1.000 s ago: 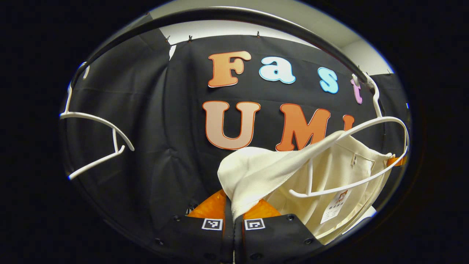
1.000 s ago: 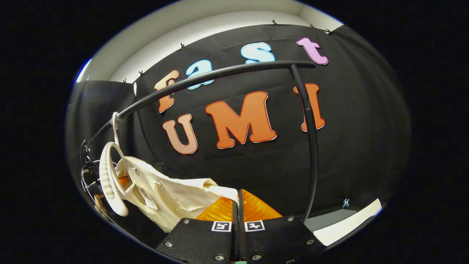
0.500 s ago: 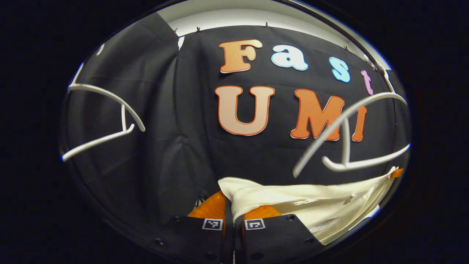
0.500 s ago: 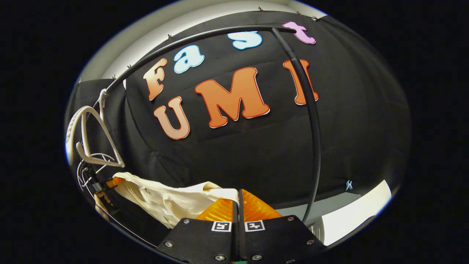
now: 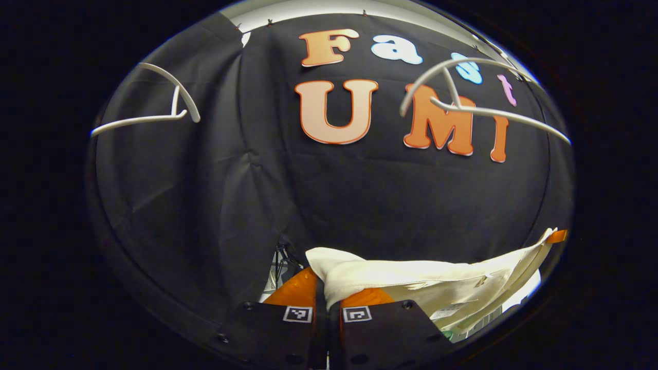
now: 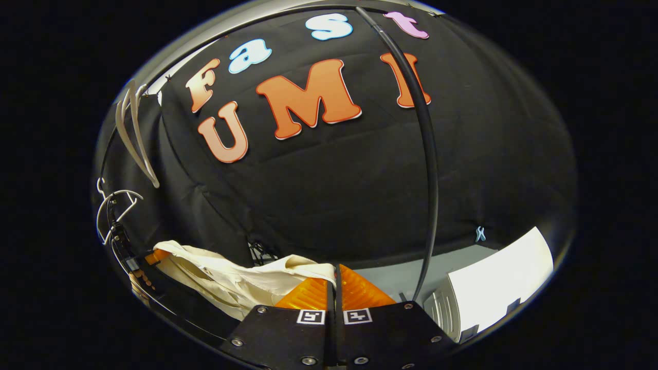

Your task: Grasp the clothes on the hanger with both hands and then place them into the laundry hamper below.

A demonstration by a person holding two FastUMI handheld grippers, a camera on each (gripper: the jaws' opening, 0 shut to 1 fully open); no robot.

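A cream garment (image 5: 426,280) stretches slack between both grippers, free of its hanger. In the left gripper view my left gripper (image 5: 323,288) is shut on one end of the cloth, which runs off to the right. The bare white hanger (image 5: 478,97) hangs above, at the upper right. In the right gripper view my right gripper (image 6: 335,287) is shut on the other end of the garment (image 6: 231,280), which trails to the left toward the far left gripper (image 6: 154,257). The same hanger (image 6: 134,133) shows edge-on at the upper left.
A second empty white hanger (image 5: 154,105) hangs at the upper left in the left gripper view. The black rack's rail and upright post (image 6: 429,154) cross the right gripper view. A white slatted container (image 6: 488,288) stands on grey floor at the lower right.
The garment has slid off the white hanger, and both grippers have come down with it. The hanger and rail now sit higher in both views, and the floor and white container have appeared.
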